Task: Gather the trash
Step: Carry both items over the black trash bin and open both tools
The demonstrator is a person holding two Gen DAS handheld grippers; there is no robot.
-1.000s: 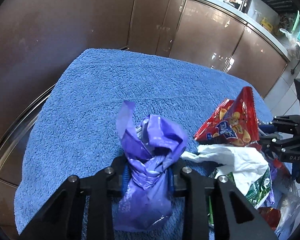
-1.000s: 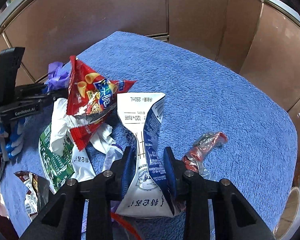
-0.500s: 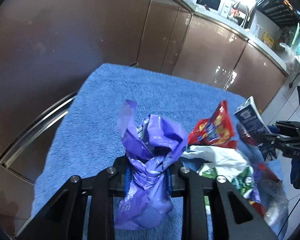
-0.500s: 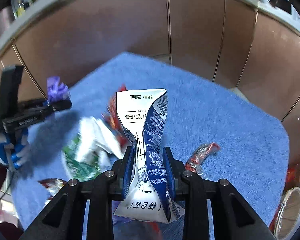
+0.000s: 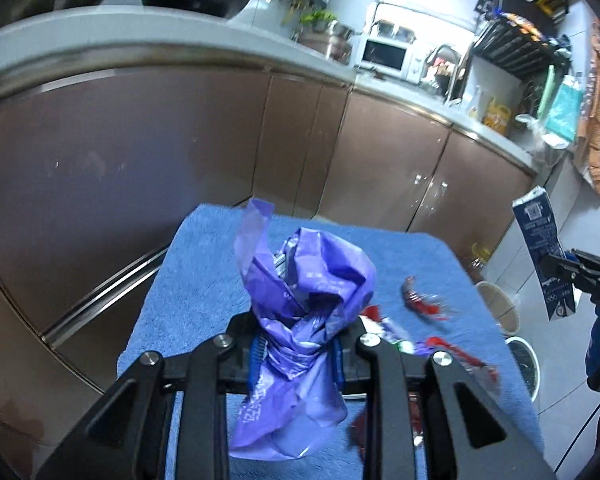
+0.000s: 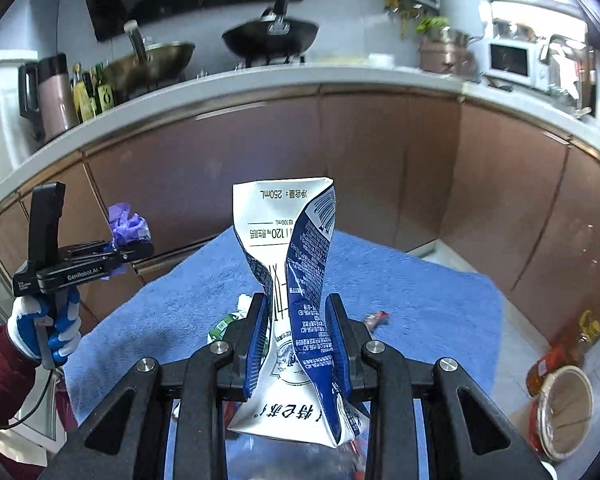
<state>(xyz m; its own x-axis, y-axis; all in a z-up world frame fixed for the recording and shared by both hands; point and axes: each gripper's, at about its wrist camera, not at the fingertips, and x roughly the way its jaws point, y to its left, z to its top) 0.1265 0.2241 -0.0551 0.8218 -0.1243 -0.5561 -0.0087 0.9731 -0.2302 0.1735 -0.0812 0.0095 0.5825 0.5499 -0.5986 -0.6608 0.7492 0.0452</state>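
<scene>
My left gripper (image 5: 298, 354) is shut on a crumpled purple plastic bag (image 5: 304, 280), held in the air above the blue towel (image 5: 204, 280). In the right wrist view the same left gripper (image 6: 134, 250) shows at the left with the purple bag (image 6: 127, 222) in it. My right gripper (image 6: 298, 330) is shut on a flattened white and dark blue milk carton (image 6: 296, 248), lifted above the towel (image 6: 420, 300). From the left wrist view the carton (image 5: 540, 256) appears at the right edge. Red wrappers (image 5: 420, 304) and other blurred packets lie on the towel below.
Brown cabinet doors (image 5: 180, 152) stand behind the towel under a grey counter (image 6: 340, 80) with pans, bottles and a microwave (image 5: 384, 56). A round basket (image 6: 564, 412) and a red packet sit on the tiled floor at the right. A gloved hand (image 6: 40, 328) holds the left gripper.
Both grippers have risen well above the towel with the purple bag and the carton in them. The red snack packet and white wrapper slid down out of the middle of both views.
</scene>
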